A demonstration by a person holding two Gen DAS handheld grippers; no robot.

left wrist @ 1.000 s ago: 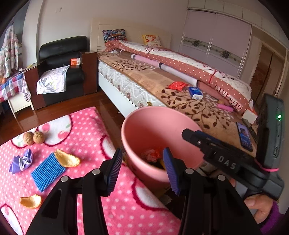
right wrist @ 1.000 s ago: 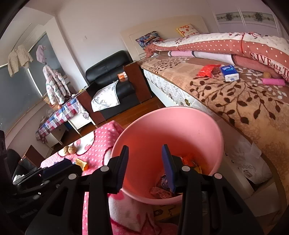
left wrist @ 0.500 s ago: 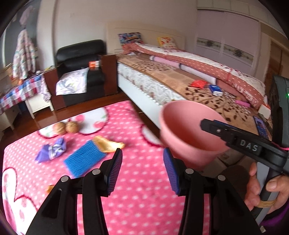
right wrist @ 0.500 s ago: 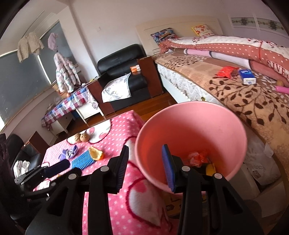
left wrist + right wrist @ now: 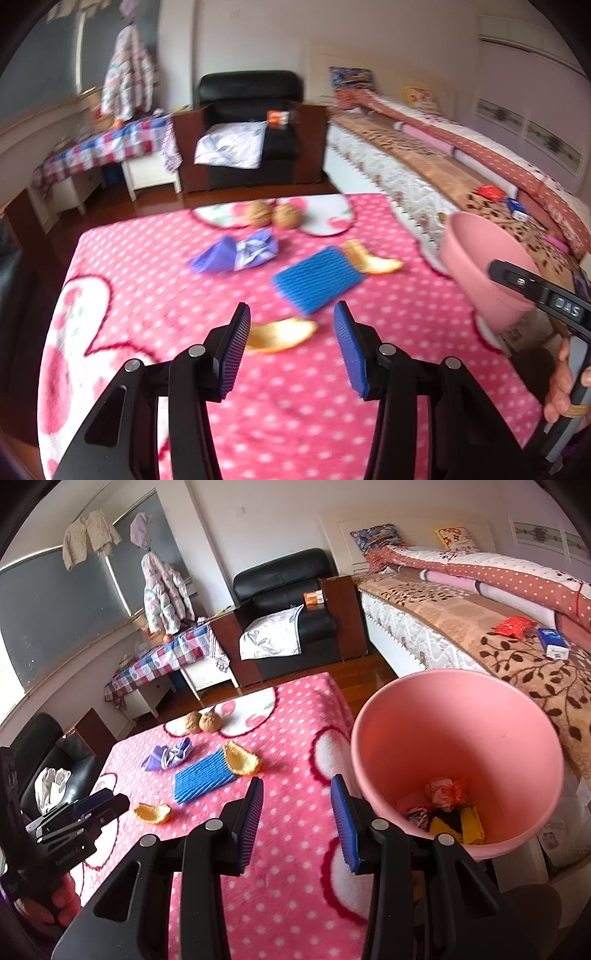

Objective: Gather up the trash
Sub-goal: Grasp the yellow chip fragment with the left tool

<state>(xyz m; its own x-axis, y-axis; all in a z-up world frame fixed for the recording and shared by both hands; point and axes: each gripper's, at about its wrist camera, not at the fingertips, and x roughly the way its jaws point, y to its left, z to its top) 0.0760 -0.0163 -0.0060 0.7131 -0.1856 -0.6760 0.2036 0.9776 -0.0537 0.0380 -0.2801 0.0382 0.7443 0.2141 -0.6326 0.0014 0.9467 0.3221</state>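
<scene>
Left-wrist view had the left gripper [image 5: 290,345] gaping wide, empty, over the nearest orange peel [image 5: 282,334]. Light, curled, probably brittle; pinching across its raised rim looked best. The right gripper [image 5: 295,818] stood parted, empty, beside the pink bin [image 5: 517,716].

Counter covering: pink polka-dot blanket [image 5: 295,406] with white cherry-print patches. Black leather armchair [image 5: 284,587] against the far wall, a floral cushion [image 5: 271,635] on its seat, an orange box [image 5: 314,598] on the dark wood cabinet beside it. Low table under a checked cloth [image 5: 162,657] to the left; garments hang above it by the window. Bed [image 5: 480,627] along the right: leaf-pattern brown cover, dotted red quilt [image 5: 517,572], a red packet [image 5: 515,624] and a blue-and-white box [image 5: 554,642] lying on the cover.
</scene>
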